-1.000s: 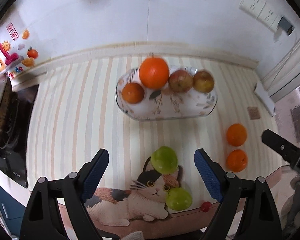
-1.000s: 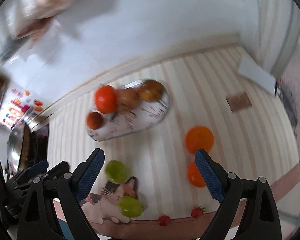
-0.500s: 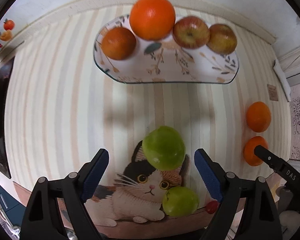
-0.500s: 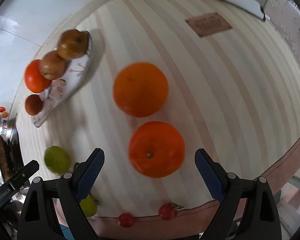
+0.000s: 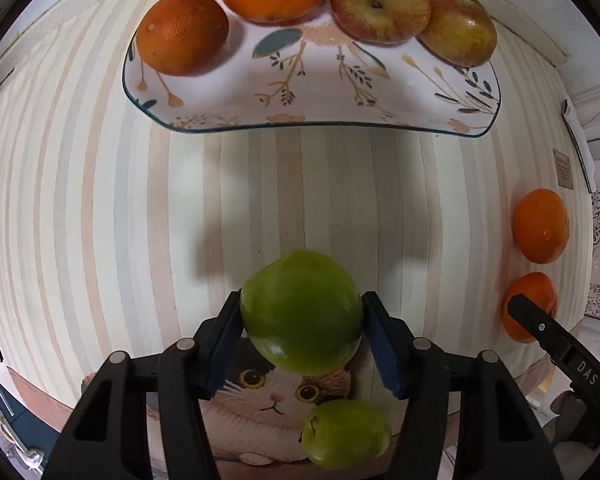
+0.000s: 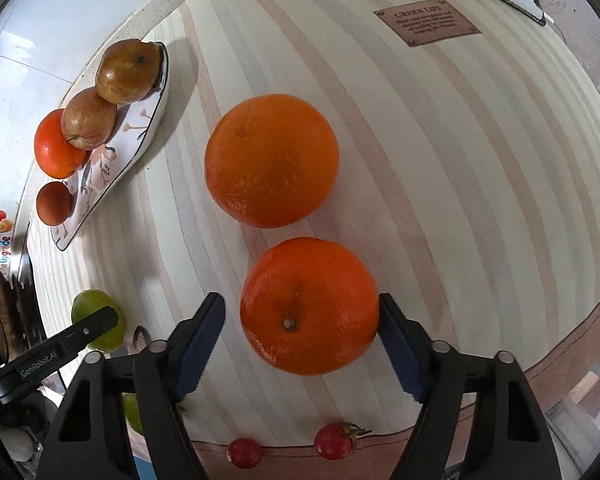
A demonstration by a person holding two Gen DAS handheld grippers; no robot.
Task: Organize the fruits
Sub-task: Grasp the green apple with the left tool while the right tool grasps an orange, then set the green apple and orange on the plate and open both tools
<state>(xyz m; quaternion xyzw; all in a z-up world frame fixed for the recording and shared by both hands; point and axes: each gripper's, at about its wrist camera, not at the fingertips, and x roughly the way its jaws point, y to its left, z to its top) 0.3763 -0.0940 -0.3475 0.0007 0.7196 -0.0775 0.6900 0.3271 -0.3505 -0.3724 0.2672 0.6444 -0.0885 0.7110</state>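
Observation:
My left gripper (image 5: 302, 334) is shut on a green apple (image 5: 300, 312) just above the cat picture on the mat. A second green apple (image 5: 346, 434) lies nearer me. A floral plate (image 5: 320, 92) ahead holds two oranges (image 5: 182, 32) and two red apples (image 5: 380, 2). My right gripper (image 6: 302, 334) is open around the nearer orange (image 6: 308, 306): the right pad touches it, the left pad stands off. A second orange (image 6: 271, 166) lies just beyond. The plate also shows in the right wrist view (image 6: 112, 160).
Striped mat (image 5: 100, 220) covers the counter. Two small red fruits (image 6: 334, 440) lie at the front edge. A brown label (image 6: 426, 22) is on the mat at the far right. A stove (image 6: 0, 300) is at the far left.
Both grippers moved down and forward. The left one closed on the green apple. The right one narrowed around the nearer orange.

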